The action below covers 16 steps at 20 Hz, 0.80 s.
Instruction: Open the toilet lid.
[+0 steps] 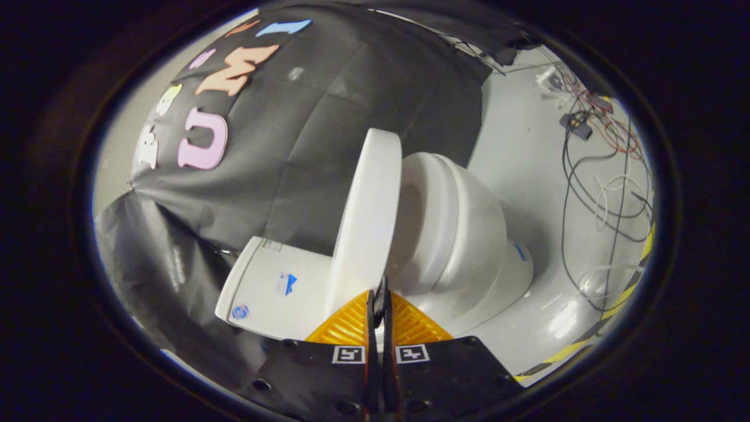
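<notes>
Two orange fingers of the gripper (379, 293) were pressed together, holding nothing. Just ahead of their tips stood the lid (366, 217), raised nearly upright beside the toilet bowl (463, 234): stiff, glossy, probably slippery plastic, best pushed at its rim.

At the bottom centre of the frame, the gripper (379, 299) has two orange ribbed fingers (347, 327) edged in black. Each sits on a black plate carrying a square black-and-white marker (349, 354) and round screw holes (261, 384).
</notes>
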Available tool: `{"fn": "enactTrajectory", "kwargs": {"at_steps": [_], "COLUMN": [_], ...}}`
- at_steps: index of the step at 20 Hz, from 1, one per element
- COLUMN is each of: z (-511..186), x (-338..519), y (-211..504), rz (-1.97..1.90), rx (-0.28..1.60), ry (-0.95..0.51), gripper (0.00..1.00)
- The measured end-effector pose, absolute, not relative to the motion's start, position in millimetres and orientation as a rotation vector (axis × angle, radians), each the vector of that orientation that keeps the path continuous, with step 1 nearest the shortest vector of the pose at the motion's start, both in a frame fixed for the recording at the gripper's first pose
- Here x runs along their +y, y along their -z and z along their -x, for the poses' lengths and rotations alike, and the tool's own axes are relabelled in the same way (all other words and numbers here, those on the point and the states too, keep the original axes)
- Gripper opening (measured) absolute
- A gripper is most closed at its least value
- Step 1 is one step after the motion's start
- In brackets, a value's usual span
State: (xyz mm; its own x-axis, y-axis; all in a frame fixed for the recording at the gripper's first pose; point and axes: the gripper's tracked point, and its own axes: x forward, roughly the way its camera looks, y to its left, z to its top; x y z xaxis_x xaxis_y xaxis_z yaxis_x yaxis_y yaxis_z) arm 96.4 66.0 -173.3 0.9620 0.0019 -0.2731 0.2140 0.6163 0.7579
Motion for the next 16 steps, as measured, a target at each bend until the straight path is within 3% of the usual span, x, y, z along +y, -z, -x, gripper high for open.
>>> {"fn": "enactTrajectory", "kwargs": {"at_steps": [3, 7, 16], "z": [-99, -90, -97], "x": [66, 65, 79], "y": [158, 158, 132], "rz": [-0.905, -0.865, -0.774], "rx": [0.239, 0.31, 0.336], "ry": [0.146, 0.283, 0.34], "gripper": [0.04, 0.02, 0.01]}}
